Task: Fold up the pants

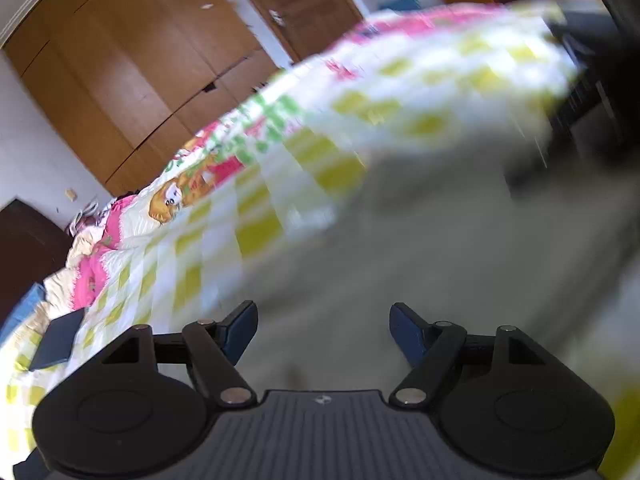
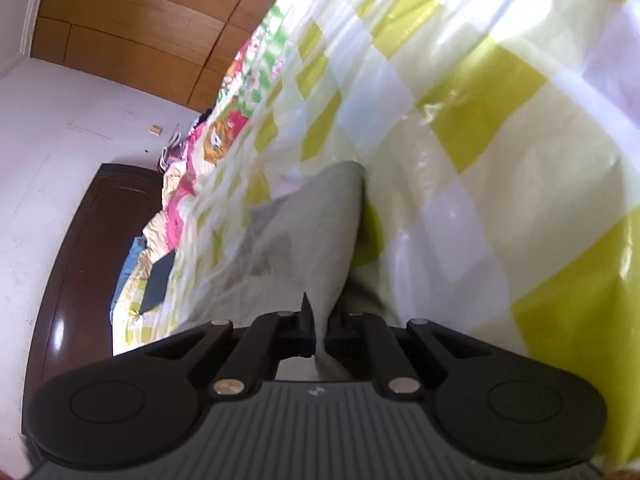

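- Two tongs work on one pair of grey pants spread over a checked quilt on a bed, and each one's stance fits its share of the fold.
- Left gripper (image 1: 322, 330): its blue pads (image 1: 240, 330) stand well apart with nothing between them. Grey cloth of the pants (image 1: 420, 240) lies just ahead of and below the tips, blurred, so I cannot tell which edge or seam it faces. Jaws this wide suit reaching for a fresh hold, I judge, not carrying.
- Beyond the left tongs, the quilt (image 1: 280, 184) runs up and away towards a wooden wardrobe (image 1: 120, 72); a dark flat object (image 1: 56, 338) lies on the bedding off to their left, well apart from the pants.
- Right gripper (image 2: 318, 332): its fingers are pressed together on a ridge of the grey fabric, which rises between the tips and stretches forward to a corner (image 2: 352, 168) ahead. The pinch probably anchors or lifts this end while the other tongs seek a grip.
- To the right of the right tongs, only quilt shows, lying loose beside the held cloth.
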`<state>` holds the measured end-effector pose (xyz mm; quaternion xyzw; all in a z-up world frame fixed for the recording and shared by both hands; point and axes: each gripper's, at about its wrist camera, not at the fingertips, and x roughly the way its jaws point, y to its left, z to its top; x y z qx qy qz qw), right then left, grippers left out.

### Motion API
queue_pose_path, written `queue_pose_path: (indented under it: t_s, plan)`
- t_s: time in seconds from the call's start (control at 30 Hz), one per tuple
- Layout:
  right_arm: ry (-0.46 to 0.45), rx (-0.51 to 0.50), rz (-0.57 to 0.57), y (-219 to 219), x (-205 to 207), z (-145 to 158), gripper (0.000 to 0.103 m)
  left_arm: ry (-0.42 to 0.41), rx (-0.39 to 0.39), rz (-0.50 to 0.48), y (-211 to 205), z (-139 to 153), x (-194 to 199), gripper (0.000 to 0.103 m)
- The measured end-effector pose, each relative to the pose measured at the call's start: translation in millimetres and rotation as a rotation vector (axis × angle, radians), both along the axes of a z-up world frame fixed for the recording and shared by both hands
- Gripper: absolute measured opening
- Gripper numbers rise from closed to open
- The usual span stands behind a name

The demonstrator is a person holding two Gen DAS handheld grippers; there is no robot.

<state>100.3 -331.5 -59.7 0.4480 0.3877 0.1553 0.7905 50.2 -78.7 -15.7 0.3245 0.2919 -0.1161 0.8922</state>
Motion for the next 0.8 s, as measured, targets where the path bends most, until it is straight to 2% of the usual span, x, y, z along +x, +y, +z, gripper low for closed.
queue_pose_path:
  t_s: [0.07, 0.2, 0.27, 0.3, 0.37, 0.43, 0.57, 0.67, 0.8]
  plan:
    - [-0.031, -0.020, -0.012, 6.5, -4.7, 18.6, 0.004, -0.011, -0.033, -0.019, 4.9, -7.8, -14.9, 0.084]
    - [-0.084, -0.105, 0.022, 31.3, -3.4, 65.9, 0.004, -0.062, -0.089, -0.002, 13.3, -1.0, -18.1, 0.085]
    - [-0.104, -0.154, 0.053, 48.6, 2.8, 89.8, 0.004, -0.013, -0.157, 0.021, 23.5, -2.5, -13.5, 0.085]
    - [-0.105, -0.174, 0.069, 58.5, 7.2, 99.6, 0.004, 0.005, -0.167, 0.013, 26.5, -5.8, -12.8, 0.085]
    - [-0.115, -0.230, 0.087, 80.9, 15.4, 117.7, 0.004, -0.020, -0.182, 0.006, 31.1, -4.6, -17.2, 0.085]
    - [-0.121, -0.270, 0.104, 107.0, 24.0, 131.9, 0.005, 0.005, -0.225, 0.002, 39.5, -0.4, -18.1, 0.085]
    - [-0.126, -0.336, 0.185, 171.6, 43.2, 141.6, 0.005, 0.058, -0.313, 0.008, 65.2, 6.2, -18.5, 0.085]
    - [-0.117, -0.402, 0.274, 224.9, 52.6, 138.1, 0.005, 0.066, -0.367, 0.043, 89.1, 8.3, -19.3, 0.085]
    - [-0.040, -0.439, 0.372, 282.4, 60.6, 118.5, 0.011, 0.107, -0.448, 0.086, 118.8, 4.8, -14.0, 0.086]
